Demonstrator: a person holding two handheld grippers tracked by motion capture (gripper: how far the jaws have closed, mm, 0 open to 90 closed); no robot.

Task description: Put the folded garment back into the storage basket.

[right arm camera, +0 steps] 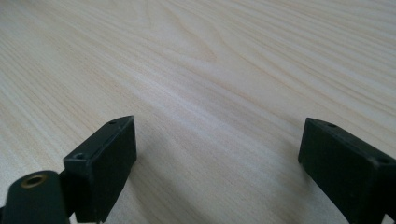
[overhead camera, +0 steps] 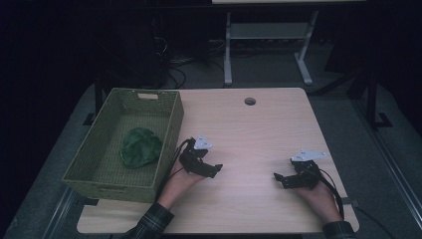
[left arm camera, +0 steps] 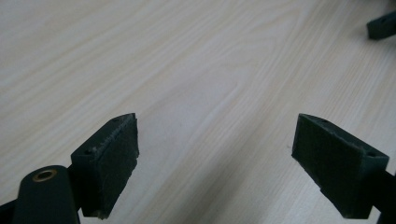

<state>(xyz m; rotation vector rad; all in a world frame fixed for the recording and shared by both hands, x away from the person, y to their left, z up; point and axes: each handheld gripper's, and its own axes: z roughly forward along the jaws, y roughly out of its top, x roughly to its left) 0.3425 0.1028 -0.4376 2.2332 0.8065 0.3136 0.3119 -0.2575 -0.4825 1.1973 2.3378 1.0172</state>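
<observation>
On the table [overhead camera: 259, 134], both the left gripper [overhead camera: 215, 169] and right gripper [overhead camera: 278, 178] gape wide, empty.

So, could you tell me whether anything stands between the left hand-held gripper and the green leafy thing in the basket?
Yes: the near side wall of the green woven basket rises between the open left hand-held gripper and the green leafy vegetable lying inside. Reaching it means going over that rim.

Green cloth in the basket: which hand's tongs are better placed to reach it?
Left. The left tongs rest open right beside the basket holding the green cloth; the right tongs, also open, sit across the table.
</observation>
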